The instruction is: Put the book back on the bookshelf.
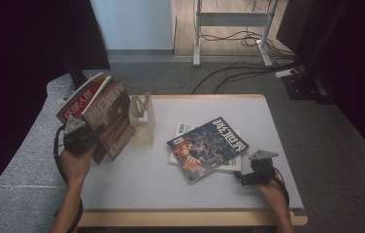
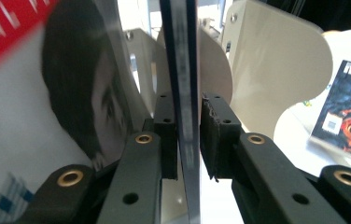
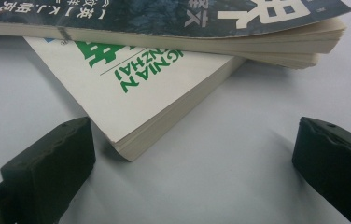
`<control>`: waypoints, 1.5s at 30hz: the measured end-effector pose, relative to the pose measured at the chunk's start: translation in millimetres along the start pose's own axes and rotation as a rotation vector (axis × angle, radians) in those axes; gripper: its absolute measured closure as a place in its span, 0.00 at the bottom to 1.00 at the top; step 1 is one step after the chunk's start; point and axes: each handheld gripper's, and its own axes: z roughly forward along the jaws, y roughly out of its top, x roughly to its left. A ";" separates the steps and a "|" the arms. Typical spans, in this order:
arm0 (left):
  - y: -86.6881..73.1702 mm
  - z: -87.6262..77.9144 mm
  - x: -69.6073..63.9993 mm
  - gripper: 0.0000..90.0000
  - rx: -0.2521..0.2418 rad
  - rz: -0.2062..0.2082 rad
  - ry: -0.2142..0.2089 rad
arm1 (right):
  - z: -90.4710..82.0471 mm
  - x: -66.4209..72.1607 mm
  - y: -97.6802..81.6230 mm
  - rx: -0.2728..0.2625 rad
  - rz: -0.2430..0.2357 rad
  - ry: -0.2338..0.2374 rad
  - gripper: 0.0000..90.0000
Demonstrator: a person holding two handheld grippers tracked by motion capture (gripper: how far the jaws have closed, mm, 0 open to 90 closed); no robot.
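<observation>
A dark-covered magazine [image 1: 115, 119] is held upright at the left end of the table [image 1: 268, 136], beside the pale slotted rack [image 1: 141, 116], with a red-topped magazine [image 1: 76, 102] leaning just behind it on the left. In the left gripper view the dark magazine's thin edge [image 2: 183, 93] is seen running straight up between the two black jaws of the left gripper [image 2: 187, 135]; the left pad appears to lie against it, while a narrow gap is seen at the right pad — so the grip looks loosened rather than firm, and the magazine stands between the jaws without being pressed from both sides. The rounded white dividers of the rack are seen just beyond the jaws, and the red-topped magazine's cover [image 2: 33, 93] is seen close on the left. In the high view the left gripper [image 1: 76, 136] is carried at the magazines' lower corner by the person's left hand. Nearer the middle of the table two more magazines are stacked flat: a blue-covered one [image 1: 208, 145] lies askew on top of a white one with green lettering [image 3: 141, 88]. The right gripper [image 1: 258, 170] is rested near the table's front right, just beside this stack — its jaws are spread wide with nothing between them, and the white magazine's corner is seen pointing toward the gap.
</observation>
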 end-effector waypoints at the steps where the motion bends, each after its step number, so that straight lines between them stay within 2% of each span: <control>1: -2.8 1.3 -0.4 0.86 0.004 -0.003 0.000 | 0.0 0.0 0.0 0.000 0.000 0.000 0.00; 5: -9.6 5.0 -1.2 0.88 0.005 -0.022 -0.008 | 0.0 0.0 0.0 0.000 0.000 0.000 0.00; 10: -6.9 9.7 -2.8 0.92 0.001 -0.037 -0.010 | 0.0 0.0 0.0 0.000 0.000 0.000 0.00; 18: -1.0 23.3 -5.3 0.93 -0.009 -0.045 0.003 | 0.0 0.0 0.0 0.000 0.000 0.000 0.00; 23: -1.6 24.8 -1.8 0.92 -0.018 -0.065 0.003 | 0.0 0.0 0.0 0.000 0.000 0.000 0.00; 27: -2.6 24.0 -0.7 0.89 -0.022 -0.061 0.003 | 0.0 0.0 0.0 0.000 0.000 0.000 0.00; 29: -3.1 22.8 -0.8 0.86 -0.026 -0.060 0.006 | 0.0 0.0 0.0 0.000 0.000 0.000 0.00; 36: -6.5 14.2 -1.0 0.72 -0.024 -0.047 -0.025 | 0.0 0.0 0.0 -0.001 0.000 0.000 0.00; 45: -9.6 -5.3 -5.0 0.48 -0.002 -0.027 -0.049 | 0.0 0.0 0.0 0.000 0.000 0.000 0.00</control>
